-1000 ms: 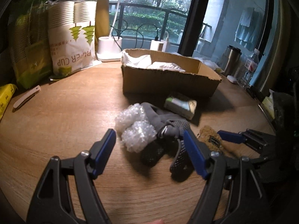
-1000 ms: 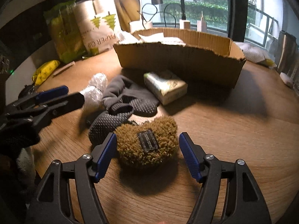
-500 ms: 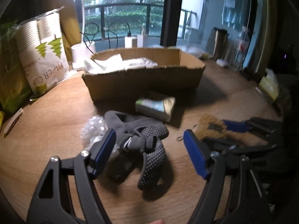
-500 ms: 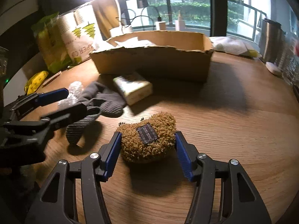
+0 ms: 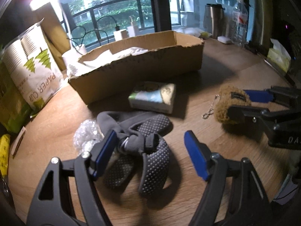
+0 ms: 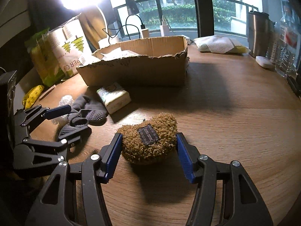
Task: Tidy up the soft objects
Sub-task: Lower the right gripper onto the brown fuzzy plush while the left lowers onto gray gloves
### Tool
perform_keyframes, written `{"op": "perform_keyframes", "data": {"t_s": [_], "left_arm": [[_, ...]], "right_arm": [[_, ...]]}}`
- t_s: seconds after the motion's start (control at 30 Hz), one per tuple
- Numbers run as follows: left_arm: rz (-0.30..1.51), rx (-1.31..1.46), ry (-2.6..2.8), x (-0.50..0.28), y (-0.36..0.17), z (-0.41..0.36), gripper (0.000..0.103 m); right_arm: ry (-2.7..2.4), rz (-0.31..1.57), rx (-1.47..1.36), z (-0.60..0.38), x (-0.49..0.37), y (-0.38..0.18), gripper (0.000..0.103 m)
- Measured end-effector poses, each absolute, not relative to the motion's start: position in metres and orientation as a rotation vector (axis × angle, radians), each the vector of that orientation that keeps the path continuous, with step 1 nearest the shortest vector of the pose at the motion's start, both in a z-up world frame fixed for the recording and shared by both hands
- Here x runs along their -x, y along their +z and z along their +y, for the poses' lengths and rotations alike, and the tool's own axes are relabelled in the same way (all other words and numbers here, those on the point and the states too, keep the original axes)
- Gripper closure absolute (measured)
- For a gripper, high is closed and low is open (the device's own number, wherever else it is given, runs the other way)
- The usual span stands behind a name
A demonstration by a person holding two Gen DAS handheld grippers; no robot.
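A fuzzy brown pouch (image 6: 148, 141) with a dark label sits between the pads of my right gripper (image 6: 148, 154), which is shut on it just above the wooden table; it also shows in the left wrist view (image 5: 228, 103). My left gripper (image 5: 150, 154) is open over a pair of grey dotted grip socks (image 5: 143, 143), touching nothing. A wad of bubble wrap (image 5: 85, 135) lies left of the socks. A tissue pack (image 5: 153, 97) lies in front of the open cardboard box (image 5: 143, 66), which holds white soft items.
A paper cup sleeve (image 5: 35, 64) and green bags stand at back left. A steel tumbler (image 6: 258, 33), a water bottle (image 5: 239, 18) and a white padded pack (image 6: 218, 45) stand at back right. The table edge (image 6: 295, 94) curves along the right.
My right gripper has closed in on the brown pouch and lifted it slightly. My left gripper has swung right, from over the bubble wrap to over the grey socks, still open.
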State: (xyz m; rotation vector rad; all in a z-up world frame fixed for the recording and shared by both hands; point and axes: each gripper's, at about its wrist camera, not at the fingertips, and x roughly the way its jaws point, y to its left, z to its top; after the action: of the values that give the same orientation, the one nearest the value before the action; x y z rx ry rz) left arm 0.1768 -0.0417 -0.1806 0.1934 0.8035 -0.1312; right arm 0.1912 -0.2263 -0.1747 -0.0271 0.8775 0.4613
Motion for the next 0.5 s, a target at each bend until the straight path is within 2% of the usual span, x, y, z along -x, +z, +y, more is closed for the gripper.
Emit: {"op": "perform_keyframes", "data": {"t_s": [0.2,0.27,0.3,0.5], "left_arm": [[0.825,-0.234,-0.113,-0.174,-0.185,-0.041,0.035],[0.820,-0.226,-0.098,-0.173,-0.185,-0.037,0.053],[0.815,-0.220,-0.096,-0.172,-0.185,-0.034,0.057],[0.809,-0.127,-0.144,-0.164,-0.178,-0.023,0.069]], "right_arm": [[0.458,0.875,0.026,-0.227,-0.191,-0.174,0.043],[0.456,0.874,0.024,-0.228,-0.191,-0.174,0.043],[0.454,0.875,0.024,-0.228,-0.191,-0.174,0.043],[0.456,0.869,0.028,-0.226,-0.189,-0.172,0.043]]}}
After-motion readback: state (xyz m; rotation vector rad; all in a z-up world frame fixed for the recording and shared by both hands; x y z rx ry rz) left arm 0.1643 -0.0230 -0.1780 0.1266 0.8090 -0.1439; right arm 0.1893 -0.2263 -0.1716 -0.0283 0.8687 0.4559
